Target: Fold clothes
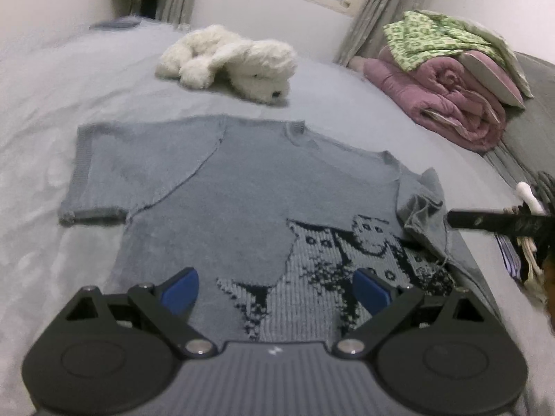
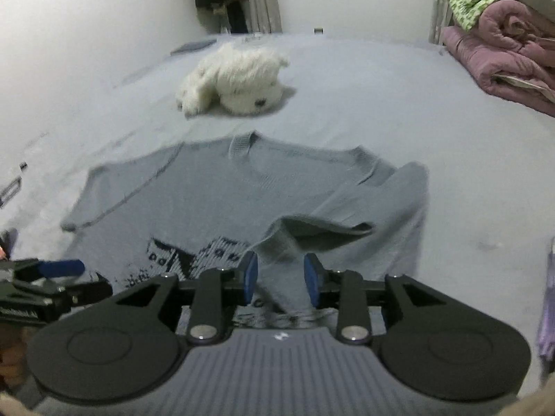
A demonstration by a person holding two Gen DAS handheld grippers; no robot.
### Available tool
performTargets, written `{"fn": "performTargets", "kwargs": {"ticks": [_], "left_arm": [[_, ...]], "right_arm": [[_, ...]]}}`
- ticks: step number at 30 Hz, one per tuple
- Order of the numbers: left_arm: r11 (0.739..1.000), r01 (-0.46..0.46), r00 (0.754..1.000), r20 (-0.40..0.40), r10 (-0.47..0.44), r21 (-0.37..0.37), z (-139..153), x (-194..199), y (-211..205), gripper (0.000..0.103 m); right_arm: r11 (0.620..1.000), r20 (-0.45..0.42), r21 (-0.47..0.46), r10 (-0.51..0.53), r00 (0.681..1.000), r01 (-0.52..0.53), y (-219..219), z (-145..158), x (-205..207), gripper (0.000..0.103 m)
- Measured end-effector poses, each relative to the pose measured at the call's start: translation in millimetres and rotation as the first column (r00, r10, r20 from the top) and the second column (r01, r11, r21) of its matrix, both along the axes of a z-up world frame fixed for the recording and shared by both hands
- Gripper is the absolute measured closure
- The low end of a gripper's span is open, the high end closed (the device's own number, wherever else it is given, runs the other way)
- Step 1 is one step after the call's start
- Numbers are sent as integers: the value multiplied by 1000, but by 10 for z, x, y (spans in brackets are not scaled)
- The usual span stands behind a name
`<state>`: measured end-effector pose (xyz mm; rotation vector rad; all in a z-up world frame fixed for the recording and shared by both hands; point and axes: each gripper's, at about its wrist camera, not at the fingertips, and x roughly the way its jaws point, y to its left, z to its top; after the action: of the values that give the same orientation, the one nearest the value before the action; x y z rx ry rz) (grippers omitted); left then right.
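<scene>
Right wrist view: the right gripper (image 2: 281, 282) is seen with its blue pads (image 2: 250, 279) parted a little; nothing is pinched, and the folded-in sleeve (image 2: 326, 223) lies just beyond them.
Left wrist view: the left gripper (image 1: 275, 289) is held wide open and empty above the hem.
Garment: a grey knitted sweater (image 1: 222, 187) is spread flat on the bed sheet (image 1: 52, 104), collar away, cat pattern (image 1: 343, 253) near the hem.
Handling: it is judged soft, limp and light; the knit may stretch or snag.
Hold points: the ribbed cuffs, hem corners or shoulder seams are best pinched.
Surroundings: a white plush dog (image 1: 236, 60) lies well beyond the collar.
</scene>
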<state>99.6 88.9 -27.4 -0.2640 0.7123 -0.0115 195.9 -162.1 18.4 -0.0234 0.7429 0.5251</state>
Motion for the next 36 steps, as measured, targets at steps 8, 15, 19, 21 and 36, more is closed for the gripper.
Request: {"fn": "performTargets", "kwargs": {"ticks": [8, 15, 19, 21, 36], "left_arm": [[982, 130, 990, 31, -135, 134, 190, 339, -633, 7], [895, 233, 958, 70, -279, 379, 174, 856, -1311, 11], [873, 267, 947, 58, -316, 408, 87, 1130, -1527, 25], [876, 259, 951, 51, -305, 407, 25, 1230, -1545, 41], [982, 9, 993, 115, 13, -188, -319, 1327, -784, 79]], "right_arm": [[981, -10, 156, -112, 994, 112, -721, -49, 271, 67], [944, -102, 291, -127, 987, 152, -972, -428, 460, 67], [938, -126, 307, -130, 983, 163, -953, -516, 517, 67], [935, -127, 311, -134, 983, 168, -983, -558, 535, 67], [927, -45, 315, -201, 979, 205, -958, -720, 539, 67]]}}
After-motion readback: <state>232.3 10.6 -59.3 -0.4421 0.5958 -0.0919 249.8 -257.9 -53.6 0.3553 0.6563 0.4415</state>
